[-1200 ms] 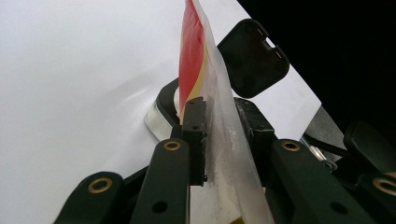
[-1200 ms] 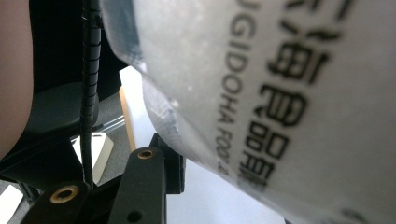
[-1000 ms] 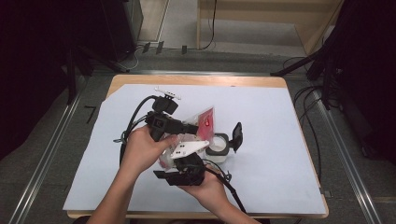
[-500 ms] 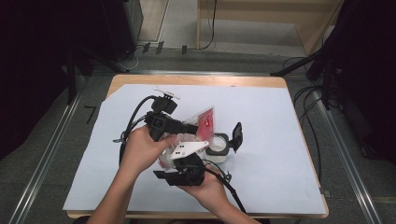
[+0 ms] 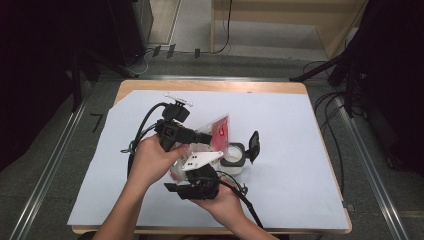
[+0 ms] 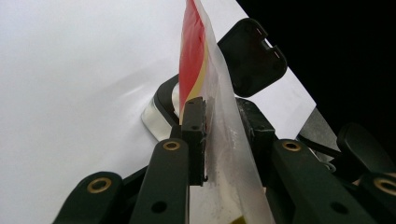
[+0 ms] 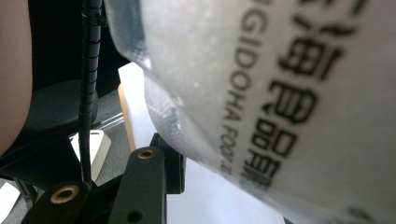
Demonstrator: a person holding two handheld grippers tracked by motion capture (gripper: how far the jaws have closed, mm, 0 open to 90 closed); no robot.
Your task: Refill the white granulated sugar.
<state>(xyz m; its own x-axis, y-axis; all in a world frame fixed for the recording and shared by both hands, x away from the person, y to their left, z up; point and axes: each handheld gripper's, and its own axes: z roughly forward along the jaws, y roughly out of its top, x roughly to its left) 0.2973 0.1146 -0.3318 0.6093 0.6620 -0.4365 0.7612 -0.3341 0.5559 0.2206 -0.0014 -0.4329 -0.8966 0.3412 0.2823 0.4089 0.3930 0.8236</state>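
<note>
1. Left tongs (image 6: 219,135): your left tongs are clamped on the upper part of the pouch (image 6: 210,98), both pads pressed flat against the film. In the high view they (image 5: 207,137) sit left of centre on the desk, pointing right.

2. Right tongs (image 5: 200,172): on the near side, under the grey plate. Their own view shows the pouch's printed film (image 7: 280,93) pressed close across the jaws; whether they are clamped on it cannot be told.

3. Pouch (image 5: 215,135): clear plastic with a red label, held up off the desk between your two hands, its red end tilted toward the container.

4. Container (image 5: 234,156): small white tub just right of the pouch, its black lid (image 5: 254,146) flipped up at the right side. Mouth open.

5. Change over the last second: next to none. Hands, pouch and container sit where they were. Judged meaning: you are paused in a two-handed hold, likely about to open or tip the pouch over the container.

6. Desk (image 5: 300,150): pale sheet over wood.
</note>
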